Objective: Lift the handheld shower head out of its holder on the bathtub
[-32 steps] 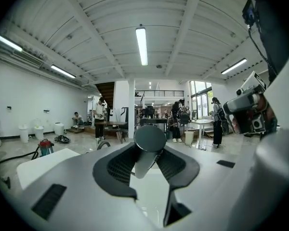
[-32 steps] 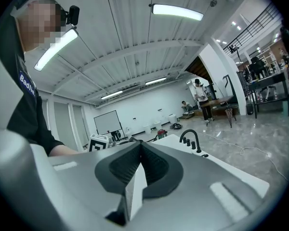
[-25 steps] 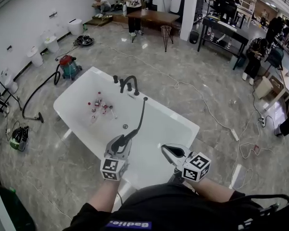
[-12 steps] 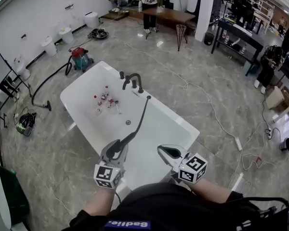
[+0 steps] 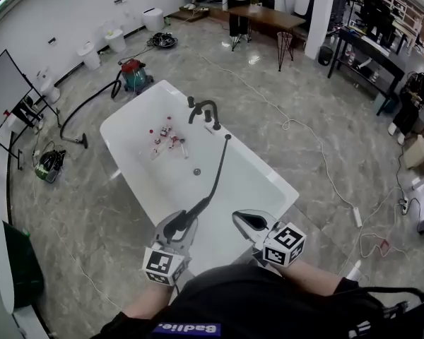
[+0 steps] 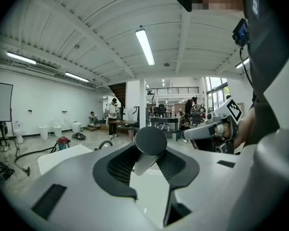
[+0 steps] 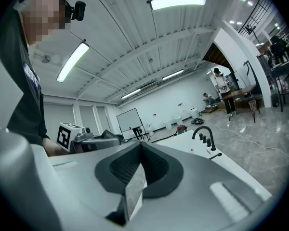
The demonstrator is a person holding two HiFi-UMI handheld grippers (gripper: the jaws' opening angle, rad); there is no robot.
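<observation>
Gripping shower head [image 6: 151,139], wedged between left tongs [image 5: 178,224] — over bathtub [image 5: 233,182]

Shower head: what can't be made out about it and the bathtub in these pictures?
- Shower head: in the head view the left claw covers it, and only the hose shows.
- Holder: a speck on the bathtub rim in the right gripper view, too small to tell its shape.
- Small items in the bathtub: too small in the head view to name.
- Bathtub's near end: hidden in the head view by the left claw, the right claw and the person's body.
</observation>
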